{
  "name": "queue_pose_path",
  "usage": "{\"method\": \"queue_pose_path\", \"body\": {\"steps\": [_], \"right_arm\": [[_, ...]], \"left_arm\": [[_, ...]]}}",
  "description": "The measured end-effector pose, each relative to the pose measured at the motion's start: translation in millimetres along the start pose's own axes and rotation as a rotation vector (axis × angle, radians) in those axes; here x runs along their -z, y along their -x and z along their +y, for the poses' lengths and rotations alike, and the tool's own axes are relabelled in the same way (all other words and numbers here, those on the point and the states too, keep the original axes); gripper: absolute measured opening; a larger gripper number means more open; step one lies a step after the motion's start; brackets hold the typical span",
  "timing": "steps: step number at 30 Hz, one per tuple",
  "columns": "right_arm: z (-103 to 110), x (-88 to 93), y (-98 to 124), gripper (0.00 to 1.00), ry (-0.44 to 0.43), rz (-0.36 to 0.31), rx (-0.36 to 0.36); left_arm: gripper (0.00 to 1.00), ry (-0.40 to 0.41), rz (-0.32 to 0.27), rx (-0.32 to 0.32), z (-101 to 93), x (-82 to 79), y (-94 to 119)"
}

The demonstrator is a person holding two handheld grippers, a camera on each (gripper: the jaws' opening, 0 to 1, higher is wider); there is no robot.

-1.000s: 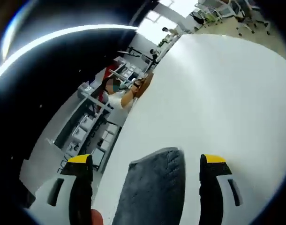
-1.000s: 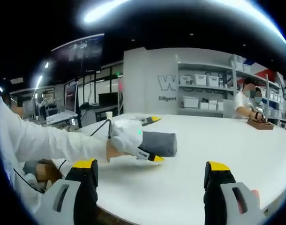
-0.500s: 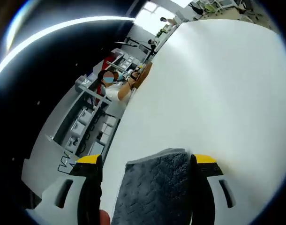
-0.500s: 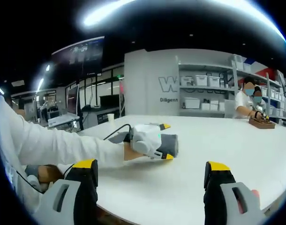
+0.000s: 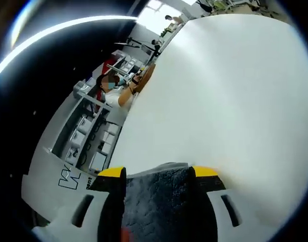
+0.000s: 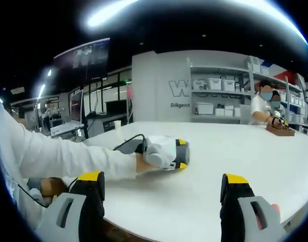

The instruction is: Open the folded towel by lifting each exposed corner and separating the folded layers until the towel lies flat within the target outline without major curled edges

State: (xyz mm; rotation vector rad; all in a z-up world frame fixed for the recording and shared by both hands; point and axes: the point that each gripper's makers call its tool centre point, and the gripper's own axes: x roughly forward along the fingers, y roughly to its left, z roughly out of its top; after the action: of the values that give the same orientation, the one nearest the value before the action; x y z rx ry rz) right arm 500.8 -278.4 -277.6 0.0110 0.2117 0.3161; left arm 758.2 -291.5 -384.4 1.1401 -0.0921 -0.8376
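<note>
White table point(image 6: 235, 151), wall shelves point(image 6: 222, 103), perhaps ceiling strip lights point(image 6: 111, 10).

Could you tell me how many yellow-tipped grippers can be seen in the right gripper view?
2: the right gripper, its own jaws rising wide apart at the bottom, and the left gripper mid-table, closed around the grey towel. Most of the towel is hidden behind it.

The dark grey, nubby, matt terry-cloth towel point(image 5: 161, 199) lies on the smooth, faintly sheened white worktop point(image 5: 229, 91), between the left tool's point(image 5: 159, 174) jaws of smooth plastic.
</note>
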Motion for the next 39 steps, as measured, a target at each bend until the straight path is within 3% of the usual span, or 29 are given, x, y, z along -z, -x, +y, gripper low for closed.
{"method": "queue_pose_path", "body": {"steps": [9, 15, 20, 22, 33, 39], "right_arm": [[-6, 3.7, 0, 0.96, 0.0, 0.02, 0.029], [-6, 3.5, -1, 0.95, -0.008, 0.019, 0.026], [-6, 4.2, -1, 0.95, -0.013, 0.022, 0.027], [-7, 4.7, -1, 0.94, -0.014, 0.023, 0.03], [-9, 8.4, -3, 0.93, -0.022, 0.033, 0.034], [-8, 10.0, -4, 0.93, -0.025, 0.036, 0.031]], "left_arm": [[0.2, 0.008, 0.008, 0.072, -15.3, 3.8, -5], [0.17, 0.006, 0.007, 0.082, -15.8, 6.1, -8], [0.12, -0.042, -0.001, 0.09, -18.0, 9.2, -10], [0.1, -0.045, -0.006, 0.092, -21.9, 7.2, -2], [0.09, -0.041, -0.027, 0.122, -27.0, 7.8, 7], [0.08, 0.014, -0.047, 0.142, -30.5, 6.3, 19]]}}
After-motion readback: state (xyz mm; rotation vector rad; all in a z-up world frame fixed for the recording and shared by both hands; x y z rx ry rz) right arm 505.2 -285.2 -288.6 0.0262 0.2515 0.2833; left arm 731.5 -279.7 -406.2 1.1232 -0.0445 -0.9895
